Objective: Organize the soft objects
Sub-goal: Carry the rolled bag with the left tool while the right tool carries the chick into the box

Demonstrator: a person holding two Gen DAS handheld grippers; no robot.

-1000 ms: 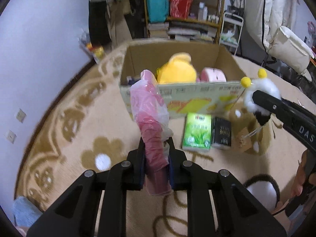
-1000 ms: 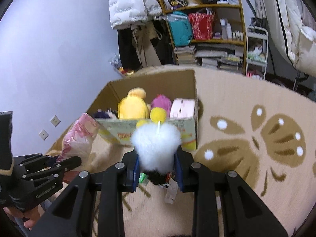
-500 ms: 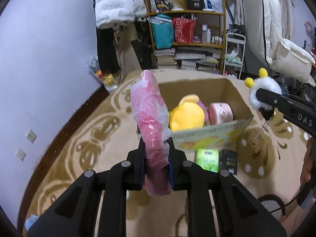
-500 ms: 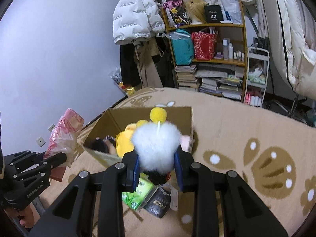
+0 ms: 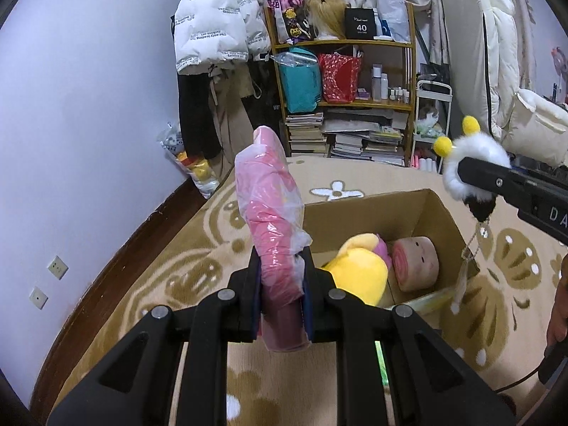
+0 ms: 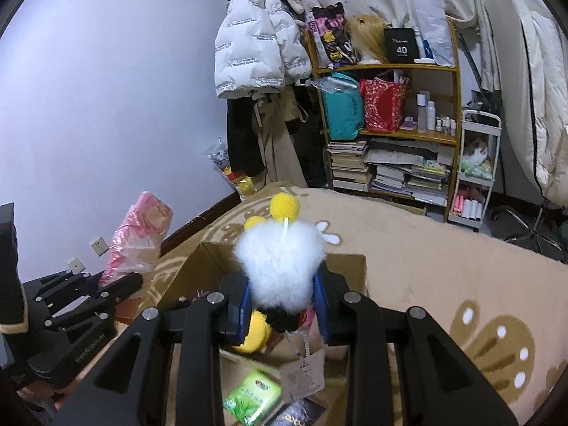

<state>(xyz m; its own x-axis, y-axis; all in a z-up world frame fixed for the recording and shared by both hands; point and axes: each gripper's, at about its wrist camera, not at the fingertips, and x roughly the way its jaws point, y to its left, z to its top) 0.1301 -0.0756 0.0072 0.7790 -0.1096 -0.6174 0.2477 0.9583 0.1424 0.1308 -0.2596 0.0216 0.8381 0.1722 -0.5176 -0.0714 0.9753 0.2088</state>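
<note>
Tissue pack [image 6: 254, 396] shows only below right jaws, beside cardboard box [image 6: 198, 266].

This is a lived-in room of a home, likely a bedroom. A wooden shelf unit [image 6: 385, 106] against the lilac wall holds stacked books [image 6: 387, 174], a teal bag [image 6: 342, 112], a red bag [image 6: 381, 104], cosmetic bottles [image 6: 426, 112] and a blonde wig head [image 6: 367, 37]. A white puffer jacket [image 6: 257, 49] hangs beside it, and a beige patterned carpet [image 6: 443, 248] covers the floor.
</note>
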